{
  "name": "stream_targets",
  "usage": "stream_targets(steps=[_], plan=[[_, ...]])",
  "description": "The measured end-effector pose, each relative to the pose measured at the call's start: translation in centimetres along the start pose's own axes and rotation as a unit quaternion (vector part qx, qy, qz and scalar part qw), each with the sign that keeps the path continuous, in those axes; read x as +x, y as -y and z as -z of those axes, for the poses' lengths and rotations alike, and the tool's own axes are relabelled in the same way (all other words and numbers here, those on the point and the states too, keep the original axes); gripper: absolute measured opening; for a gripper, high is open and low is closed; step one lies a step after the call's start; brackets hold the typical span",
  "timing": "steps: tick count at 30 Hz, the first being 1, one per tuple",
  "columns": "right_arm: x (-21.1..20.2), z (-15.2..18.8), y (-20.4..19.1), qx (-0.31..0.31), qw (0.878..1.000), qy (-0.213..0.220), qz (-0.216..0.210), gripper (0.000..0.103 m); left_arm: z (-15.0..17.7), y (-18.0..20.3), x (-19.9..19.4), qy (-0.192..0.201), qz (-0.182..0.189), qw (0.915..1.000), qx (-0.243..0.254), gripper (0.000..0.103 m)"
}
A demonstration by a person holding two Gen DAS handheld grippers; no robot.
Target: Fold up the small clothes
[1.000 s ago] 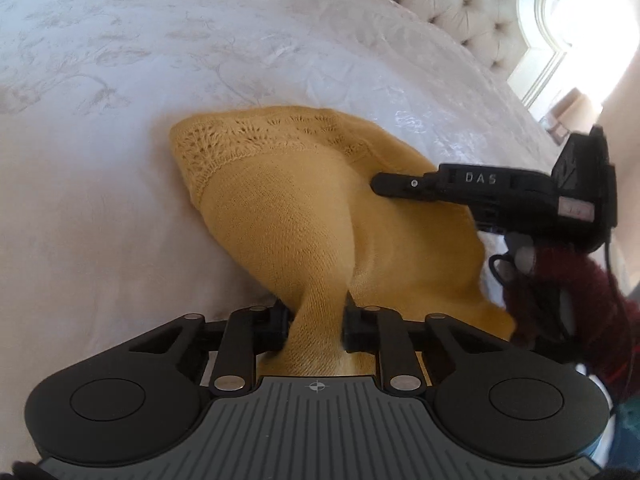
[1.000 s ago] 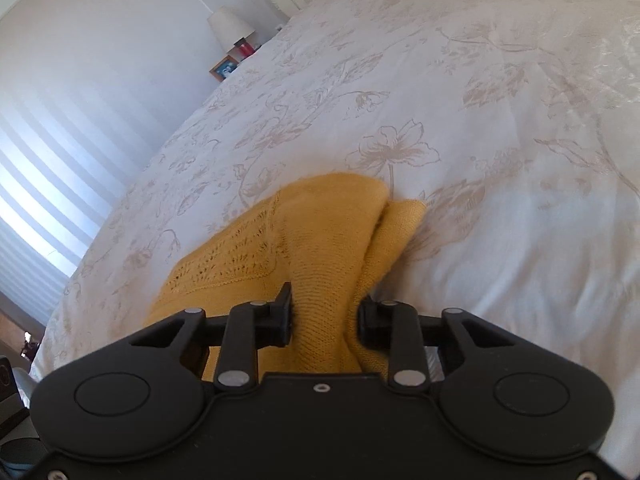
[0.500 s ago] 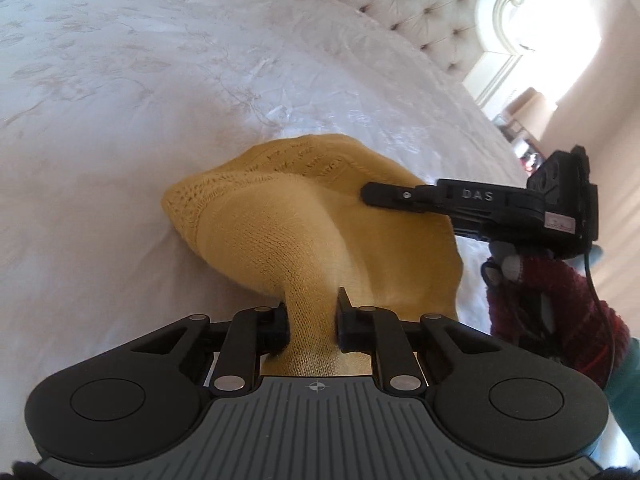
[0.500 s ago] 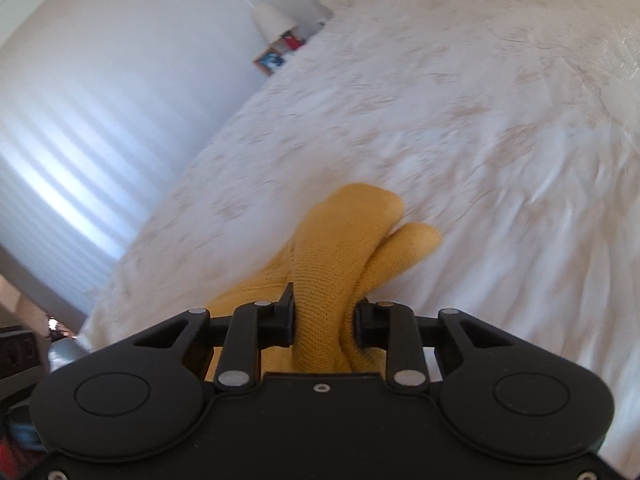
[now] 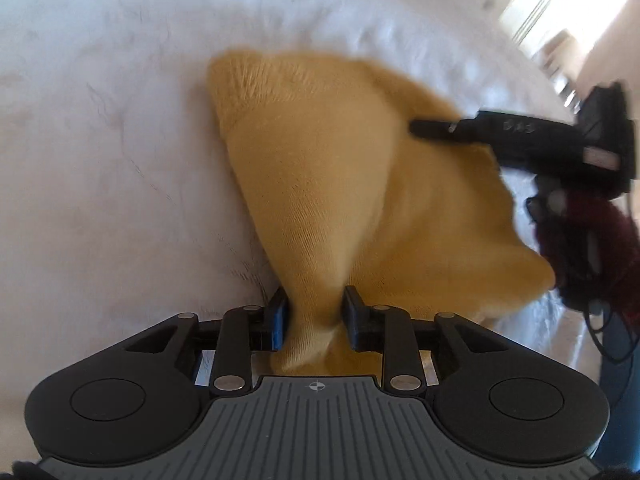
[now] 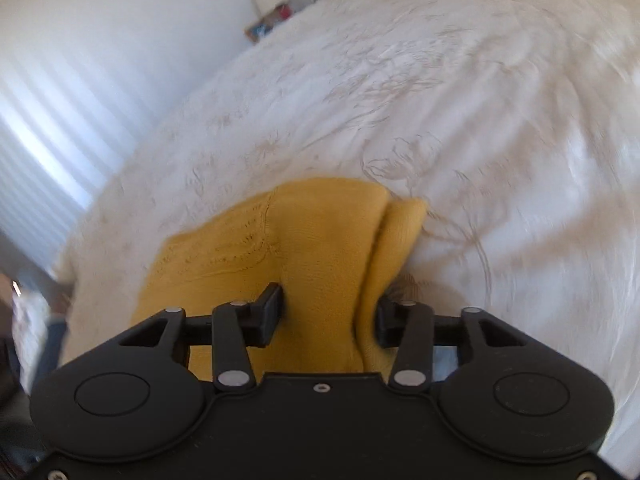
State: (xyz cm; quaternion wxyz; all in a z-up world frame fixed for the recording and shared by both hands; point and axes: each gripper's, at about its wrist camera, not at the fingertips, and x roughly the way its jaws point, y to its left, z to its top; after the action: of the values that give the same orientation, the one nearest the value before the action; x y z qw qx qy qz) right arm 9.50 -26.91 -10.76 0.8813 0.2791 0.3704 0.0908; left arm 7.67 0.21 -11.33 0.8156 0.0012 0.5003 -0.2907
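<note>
- the mustard-yellow knitted garment [image 5: 344,184] lies bunched on the white bedspread with pale embroidered flowers [image 5: 100,160]; in the left wrist view it fills the middle of the frame, with bare bedspread to its left and above it.
- left hand-held gripper [image 5: 316,312]: a gathered neck of the yellow knit runs up between its two fingers, which have just been opening; the cloth touches both pads, so the grip looks slack, not wide.
- right hand-held gripper [image 6: 330,312]: its jaws have just been opening too and now stand clearly apart, with a thick fold of the garment [image 6: 320,248] lying between them; the left finger [image 6: 270,308] touches the knit, while the right finger sits just beside a narrower second fold without squeezing it.
- in the left wrist view the right hand-held gripper [image 5: 424,128] reaches in from the right edge, its black tip over the garment's upper right part; a dark red fuzzy sleeve [image 5: 588,240] and black cables sit behind it.
- edges: the lacy openwork border of the knit [image 6: 216,248] shows at the left of the right wrist view; the folded ends reach the middle of that frame.
- open bedspread spreads across the upper right of the right wrist view.
- room: a white wall with striped light at the upper left, a blurred lamp and small objects at the top centre. both views are motion-blurred.
</note>
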Motion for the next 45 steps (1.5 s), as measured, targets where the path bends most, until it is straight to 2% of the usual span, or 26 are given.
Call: stream_targets(steps=[1, 4, 9, 12, 17, 18, 20, 21, 22, 23, 24, 26, 28, 29, 31, 34, 36, 38, 40, 45], plan=[[-0.4, 0.2, 0.4, 0.016, 1.000, 0.002, -0.011, 0.063, 0.2, 0.2, -0.2, -0.002, 0.002, 1.0000, 0.004, 0.033], [-1.9, 1.5, 0.8, 0.034, 0.998, -0.003, -0.043, 0.071, 0.2, -0.2, -0.9, 0.005, 0.014, 0.9998, -0.010, 0.035], [-4.6, 5.3, 1.2, 0.058, 0.995, -0.036, -0.079, 0.072, -2.1, -2.3, -1.2, 0.054, 0.021, 0.9962, -0.065, 0.043], [-5.6, 6.9, 1.7, 0.084, 0.990, -0.047, -0.105, 0.071, -3.2, -2.9, -0.7, 0.078, 0.039, 0.9909, -0.103, 0.054], [-5.1, 7.8, 1.1, 0.085, 0.987, -0.060, -0.126, 0.070, -5.8, -3.7, 2.5, 0.071, 0.058, 0.9848, -0.148, 0.060], [-4.8, 7.7, 1.1, 0.083, 0.986, -0.064, -0.127, 0.060, -6.2, -4.3, 2.7, 0.070, 0.061, 0.9828, -0.159, 0.061], [-4.0, 7.5, 0.6, 0.075, 0.987, -0.079, -0.119, 0.032, -6.8, -4.7, 3.5, 0.076, 0.067, 0.9788, -0.178, 0.065], [-3.9, 7.4, 0.1, 0.057, 0.989, -0.084, -0.104, 0.026, -7.0, -4.9, 3.7, 0.079, 0.066, 0.9778, -0.183, 0.065], [-4.1, 7.3, -0.8, 0.022, 0.993, -0.085, -0.084, 0.025, -7.2, -4.9, 3.7, 0.080, 0.060, 0.9787, -0.180, 0.063], [-4.5, 7.1, -2.0, -0.020, 0.994, -0.086, -0.060, 0.024, -7.2, -4.6, 3.3, 0.083, 0.045, 0.9822, -0.163, 0.043], [-5.1, 6.9, -3.1, -0.060, 0.994, -0.087, -0.033, 0.024, -7.1, -4.1, 2.4, 0.089, 0.023, 0.9873, -0.129, 0.037], [-5.8, 6.7, -4.6, -0.114, 0.989, -0.093, 0.009, 0.023, -7.3, -2.5, 1.7, 0.092, -0.017, 0.9941, -0.054, 0.036], [-5.5, 6.8, -4.8, -0.135, 0.985, -0.105, 0.035, 0.024, -7.2, -1.0, 2.0, 0.087, -0.054, 0.9947, -0.005, 0.037], [-5.1, 7.0, -4.8, -0.138, 0.984, -0.108, 0.042, 0.024, -7.0, -0.5, 2.2, 0.087, -0.069, 0.9937, 0.015, 0.041], [-5.0, 7.5, -5.2, -0.143, 0.983, -0.106, 0.053, 0.028, -6.8, 0.1, 2.1, 0.093, -0.093, 0.9905, 0.039, 0.048], [-7.0, 7.4, -6.3, -0.172, 0.979, -0.073, 0.087, 0.054, -6.4, 0.0, 0.3, 0.117, -0.113, 0.9860, 0.037, 0.053], [-8.4, 7.0, -7.4, -0.212, 0.970, -0.030, 0.112, 0.059, -6.0, -0.1, -1.1, 0.136, -0.134, 0.9810, 0.036, 0.056], [-9.3, 6.6, -8.5, -0.246, 0.961, 0.017, 0.126, 0.068, -6.2, 0.2, -1.7, 0.152, -0.154, 0.9753, 0.044, 0.069], [-9.1, 6.0, -9.3, -0.269, 0.953, 0.059, 0.126, 0.078, -6.3, 0.2, -1.9, 0.162, -0.161, 0.9724, 0.047, 0.070], [-4.2, 2.8, -10.3, -0.291, 0.945, 0.099, 0.116, 0.080, -6.8, -0.1, -0.8, 0.147, -0.164, 0.9750, 0.028, 0.070]])
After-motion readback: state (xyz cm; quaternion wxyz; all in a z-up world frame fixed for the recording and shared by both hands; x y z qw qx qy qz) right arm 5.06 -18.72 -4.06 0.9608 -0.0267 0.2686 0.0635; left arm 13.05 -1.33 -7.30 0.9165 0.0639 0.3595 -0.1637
